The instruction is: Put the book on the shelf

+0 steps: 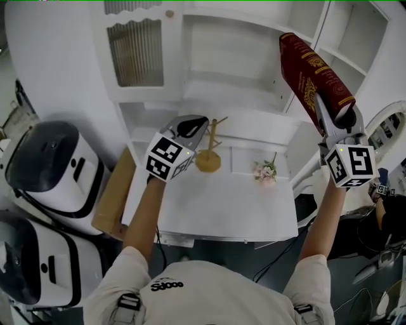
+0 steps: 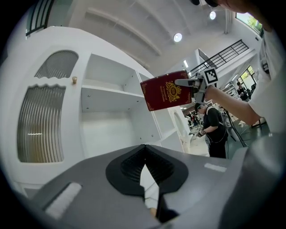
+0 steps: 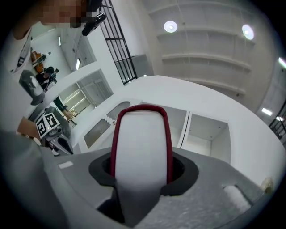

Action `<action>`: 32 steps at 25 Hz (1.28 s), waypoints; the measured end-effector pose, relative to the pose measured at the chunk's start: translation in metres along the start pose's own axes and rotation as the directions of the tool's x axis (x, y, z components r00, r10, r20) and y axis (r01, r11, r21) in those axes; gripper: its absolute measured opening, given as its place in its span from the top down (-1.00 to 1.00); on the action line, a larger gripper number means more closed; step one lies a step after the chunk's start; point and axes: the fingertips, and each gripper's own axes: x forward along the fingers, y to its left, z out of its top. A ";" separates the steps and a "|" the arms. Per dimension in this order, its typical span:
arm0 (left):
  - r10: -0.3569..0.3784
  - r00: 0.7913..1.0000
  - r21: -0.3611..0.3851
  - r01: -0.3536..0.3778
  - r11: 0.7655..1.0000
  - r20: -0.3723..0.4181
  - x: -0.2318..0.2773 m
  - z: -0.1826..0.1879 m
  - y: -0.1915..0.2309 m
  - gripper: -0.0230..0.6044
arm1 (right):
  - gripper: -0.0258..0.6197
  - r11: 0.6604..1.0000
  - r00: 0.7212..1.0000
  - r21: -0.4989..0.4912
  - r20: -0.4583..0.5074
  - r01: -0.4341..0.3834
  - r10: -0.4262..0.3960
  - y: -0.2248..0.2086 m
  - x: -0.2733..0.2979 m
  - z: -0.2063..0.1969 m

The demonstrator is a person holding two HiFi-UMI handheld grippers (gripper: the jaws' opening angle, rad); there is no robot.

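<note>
One book (image 1: 315, 76) in play: dark red hardcover with a gold crest and gold border print on the cover. The right gripper view shows a white page block between the red boards.

The right gripper (image 1: 336, 120) is clamped on the book's lower end, one jaw on each cover, with the page edge facing its camera.

The book is up in the air in front of the shelf unit (image 1: 190, 82), at the upright that splits the centre bay from the right-hand bays. It is tilted, with the free end leaning toward the centre bay. It is not inside any bay and, in the left gripper view, is clear of the boards.

The left gripper (image 1: 196, 124) has its jaws closed tip to tip with nothing between them. It hangs in front of the unit's lower ledge, below the centre bay.

On that ledge:
- A wooden stand (image 1: 209, 155) sits just beside the left gripper.
- A small flower bunch (image 1: 265, 170) lies toward the unit's right side.

The ribbed-glass door (image 1: 133, 51) at the unit's left is closed, with a round knob (image 1: 169, 13) on the frame next to it.
</note>
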 end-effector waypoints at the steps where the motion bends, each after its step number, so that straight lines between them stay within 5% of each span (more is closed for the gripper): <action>1: 0.004 1.000 -0.002 -0.004 1.000 -0.002 -0.001 -0.001 0.002 0.87 | 0.28 0.999 1.000 -0.043 0.009 -0.008 0.008 -0.002 0.005 0.010; 12: 0.055 0.998 -0.018 -0.055 0.998 0.006 -0.015 -0.007 0.021 0.87 | 0.28 0.933 0.994 -0.358 0.083 -0.039 0.074 -0.017 0.063 0.098; 21: 0.115 0.993 0.021 -0.115 0.993 0.025 -0.020 0.012 0.044 0.87 | 0.28 0.863 0.998 -0.502 -0.011 -0.059 0.062 -0.025 0.116 0.089; 24: 0.125 0.992 0.025 -0.126 0.992 0.035 -0.019 0.019 0.047 0.87 | 0.27 0.805 0.996 -0.588 -0.071 -0.085 0.053 -0.026 0.138 0.076; 29: 0.132 0.991 0.031 -0.133 0.991 0.035 -0.016 0.017 0.043 0.87 | 0.27 0.651 0.978 -0.736 -0.205 -0.183 0.043 -0.025 0.176 0.045; 32: 0.146 0.989 0.028 -0.147 0.989 0.024 -0.017 0.011 0.044 0.87 | 0.27 0.602 0.966 -0.764 -0.256 -0.232 0.048 -0.026 0.193 0.024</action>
